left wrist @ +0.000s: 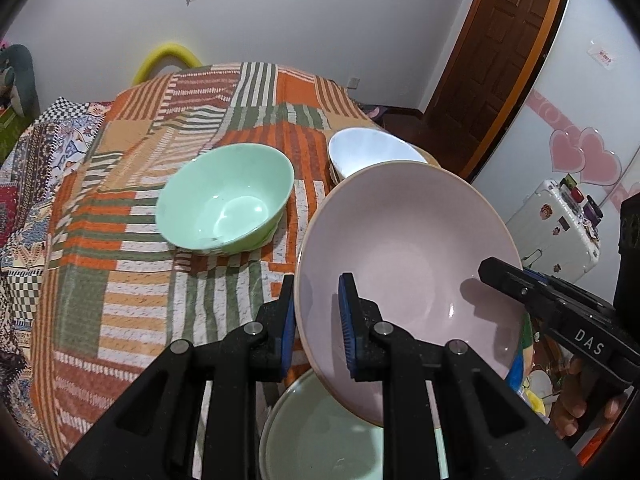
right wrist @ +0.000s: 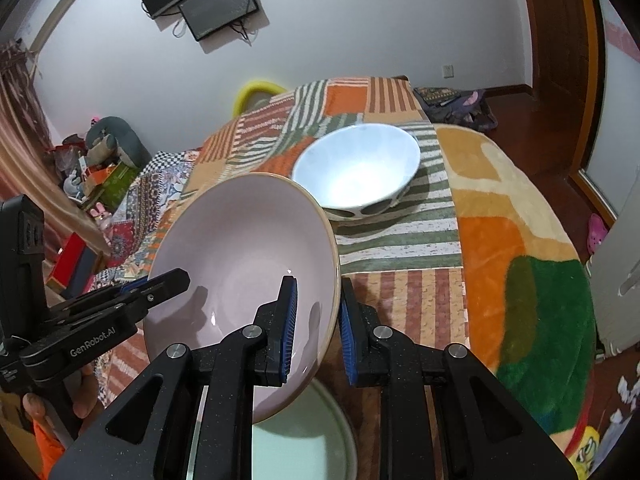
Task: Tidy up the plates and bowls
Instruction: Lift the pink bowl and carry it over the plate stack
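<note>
A glossy pink plate [left wrist: 408,264], round and shallow with a tan rim, is held tilted at the centre right of the left wrist view. Its rim is pinched on one side by the ribbed blue pads of the left gripper [left wrist: 316,326] and on the opposite side by the right gripper [right wrist: 318,330]. A smooth pale green plate [left wrist: 320,436] is seen below it at the bottom edge. A mint green bowl [left wrist: 226,210] and a white bowl [right wrist: 356,170] are set on the striped woven cloth [left wrist: 132,280].
</note>
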